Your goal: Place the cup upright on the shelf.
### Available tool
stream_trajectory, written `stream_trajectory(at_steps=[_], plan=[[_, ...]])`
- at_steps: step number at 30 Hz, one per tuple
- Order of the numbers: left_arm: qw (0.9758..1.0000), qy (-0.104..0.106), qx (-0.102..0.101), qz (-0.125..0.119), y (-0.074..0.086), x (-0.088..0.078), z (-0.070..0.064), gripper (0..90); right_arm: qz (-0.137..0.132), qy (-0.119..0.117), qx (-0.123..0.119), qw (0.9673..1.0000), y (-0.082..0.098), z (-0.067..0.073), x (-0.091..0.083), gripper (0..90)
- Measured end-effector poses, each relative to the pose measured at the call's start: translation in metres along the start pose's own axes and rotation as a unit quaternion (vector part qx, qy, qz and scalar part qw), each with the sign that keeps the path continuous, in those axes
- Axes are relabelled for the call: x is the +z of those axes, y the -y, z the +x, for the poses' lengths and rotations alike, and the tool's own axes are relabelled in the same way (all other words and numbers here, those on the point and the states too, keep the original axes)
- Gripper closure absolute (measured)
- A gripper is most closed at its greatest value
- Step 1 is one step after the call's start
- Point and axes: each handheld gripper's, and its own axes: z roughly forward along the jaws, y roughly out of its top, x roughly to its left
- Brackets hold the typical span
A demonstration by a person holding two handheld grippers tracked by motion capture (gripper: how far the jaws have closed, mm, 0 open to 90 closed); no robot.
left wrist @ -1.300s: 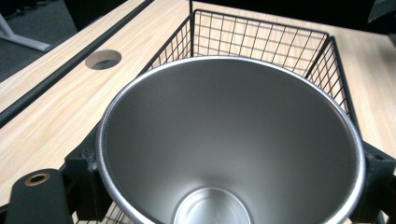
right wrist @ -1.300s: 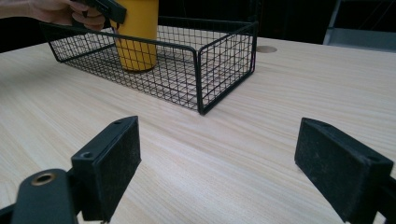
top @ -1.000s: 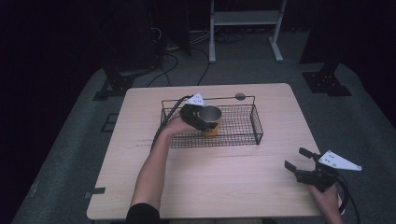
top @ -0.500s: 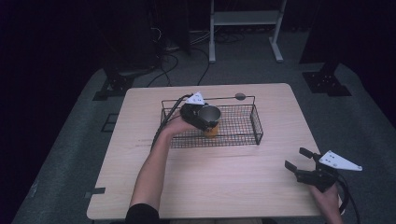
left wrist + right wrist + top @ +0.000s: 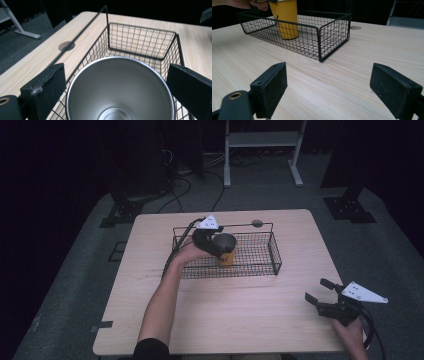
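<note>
At the light wooden table, my left gripper reaches into the black wire basket that sits toward the far side of the tabletop, its jaws spread around a yellow cup with a silver metal lining. The cup stands upright on the basket's mesh floor, in the left half of the basket and close to its near wall. In the left gripper view, the cup's round steel mouth lies between the two black jaws, with a sliver of space visible at either side of the rim, so the jaws bracket it without clearly pressing on it; whether they touch lower down I cannot tell. Beyond the rim the far end of the basket stands empty, and a round grey spot marks the tabletop outside its wire wall. My right gripper hovers well apart from the basket, above the near right corner of the table, jaws wide and holding nothing. From the right gripper view the yellow cup shows through the basket's mesh, with my left hand at its top.
</note>
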Motion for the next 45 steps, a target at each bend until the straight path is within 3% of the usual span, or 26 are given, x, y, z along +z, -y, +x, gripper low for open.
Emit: stream_trajectory(at_steps=[5, 9, 12, 18, 22, 45], plan=[[0.9999, 0.002, -0.001, -0.016, -0.005, -0.006, -0.003, 2.4, -0.002, 0.001, 0.004, 1.0, 0.0, -0.001, -0.001, 13.2], [0.9999, 0.002, 0.007, -0.015, -0.008, -0.009, -0.007, 2.4, -0.003, 0.003, 0.005, 1.0, 0.0, -0.001, -0.001, 13.2], [0.9994, 0.012, -0.001, -0.032, -0.011, -0.013, -0.01, 2.4, -0.003, 0.004, 0.008, 1.0, 0.0, -0.001, -0.001, 13.1], [0.9989, 0.015, 0.01, -0.042, -0.015, -0.018, -0.018, 2.5, -0.003, 0.005, 0.009, 0.9999, 0.0, -0.001, 0.0, 13.1], [0.9979, 0.014, 0.012, -0.063, -0.019, -0.022, -0.024, 2.5, -0.003, 0.004, 0.008, 1.0, 0.0, -0.001, 0.0, 13.1], [0.9962, 0.028, 0.017, -0.081, -0.014, -0.037, -0.043, 2.9, -0.001, 0.002, 0.007, 1.0, 0.0, -0.001, 0.0, 13.2]])
